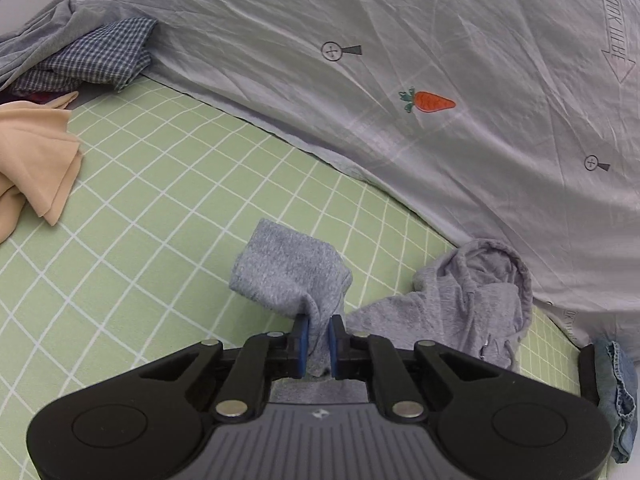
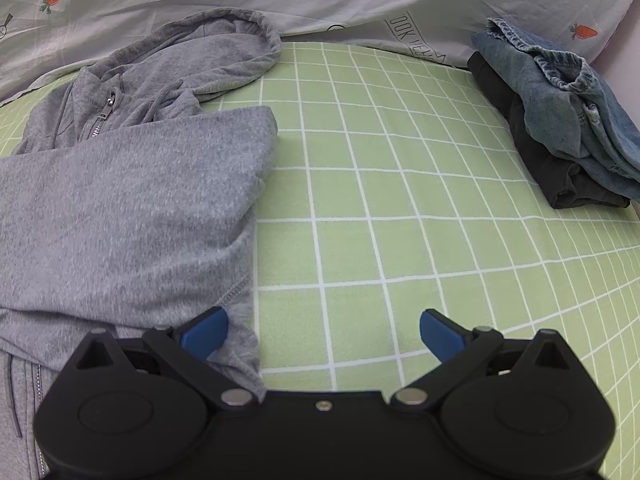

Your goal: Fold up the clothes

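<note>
Grey hoodie lies spread on the green checked sheet, its sleeve bunched between the blue pads of the left gripper, which is clenched on it and angled downward. Further right, the right gripper tilts steeply down, jaws spread wide, left pad over the hoodie's edge, gripping nothing.

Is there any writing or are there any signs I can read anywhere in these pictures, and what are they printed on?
"OOK HER", cut off at both ends, inside an arrow outline on the pale grey printed bed cover.
Arrow-framed lettering on the same cover at the right edge of the left wrist view: too distorted to read.
Circled cross marks and orange carrot pictures on that cover: signs only, no words.
A small logo on the left gripper's body: too small to read.
</note>
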A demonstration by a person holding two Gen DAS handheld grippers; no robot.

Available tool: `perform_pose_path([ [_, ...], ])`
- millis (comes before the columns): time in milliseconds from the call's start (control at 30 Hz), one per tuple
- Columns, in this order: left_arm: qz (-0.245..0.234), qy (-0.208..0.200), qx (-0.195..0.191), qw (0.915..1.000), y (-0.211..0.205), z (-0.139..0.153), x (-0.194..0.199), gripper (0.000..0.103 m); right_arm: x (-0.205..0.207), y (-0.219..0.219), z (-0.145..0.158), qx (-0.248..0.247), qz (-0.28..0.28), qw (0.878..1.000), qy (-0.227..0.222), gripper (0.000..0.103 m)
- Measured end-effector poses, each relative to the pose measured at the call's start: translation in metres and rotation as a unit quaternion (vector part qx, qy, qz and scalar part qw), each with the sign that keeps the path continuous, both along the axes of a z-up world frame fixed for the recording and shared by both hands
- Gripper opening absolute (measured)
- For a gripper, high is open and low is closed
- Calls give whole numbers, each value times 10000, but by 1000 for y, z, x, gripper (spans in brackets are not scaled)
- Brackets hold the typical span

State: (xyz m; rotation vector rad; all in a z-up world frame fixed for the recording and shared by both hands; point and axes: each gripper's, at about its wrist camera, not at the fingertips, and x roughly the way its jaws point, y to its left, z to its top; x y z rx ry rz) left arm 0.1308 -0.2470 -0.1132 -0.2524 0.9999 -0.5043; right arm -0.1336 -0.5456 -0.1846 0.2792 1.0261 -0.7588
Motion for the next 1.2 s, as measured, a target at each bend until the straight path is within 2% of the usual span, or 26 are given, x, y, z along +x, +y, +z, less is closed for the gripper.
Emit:
perform_pose_path([
  [167, -968, 57, -219, 9950, -44, 7, -24, 12, -2, -2, -1, 93, -75, 9999, -108, 103],
  [267, -1530, 298, -19, 9878, -67, -3, -39, 15, -3, -2, -1, 110, -100, 9998, -126, 103],
  [333, -1738, 481, -10, 9836, -74, -7, -45, 30, -4, -4, -1, 184, -121, 9997, -131, 103],
  [467, -1940, 463, -70, 9799, -73, -7, -57, 36, -6, -8, 1, 315, -183, 9992, -145, 103],
  [533, -1899, 377, -84, 9810, -69, -3, -58, 41, -6, -8, 4, 249, -198, 9994, -163, 103],
  [733, -1526, 371, -105, 9875, -52, 0, -49, 43, -5, -9, 24, -51, -136, 9995, -281, 103],
  [800, -1369, 331, 148, 9899, -50, -3, -46, 43, -2, -7, 32, -234, -45, 9994, -264, 103],
  [900, -1265, 322, 695, 9890, -50, -12, -43, 44, 1, -6, 44, -288, 37, 9986, -434, 103],
  [1000, -1218, 472, 1229, 9838, -52, -24, -39, 44, 6, -7, 54, -17, 119, 9964, -840, 103],
  [1100, -1228, 566, 1401, 9809, -52, -33, -37, 44, 21, -5, 51, 495, 208, 9923, -1113, 102],
  [1200, -1250, 594, 1463, 9795, -52, -37, -37, 45, 39, 2, 41, 927, 407, 9877, -1194, 94],
])
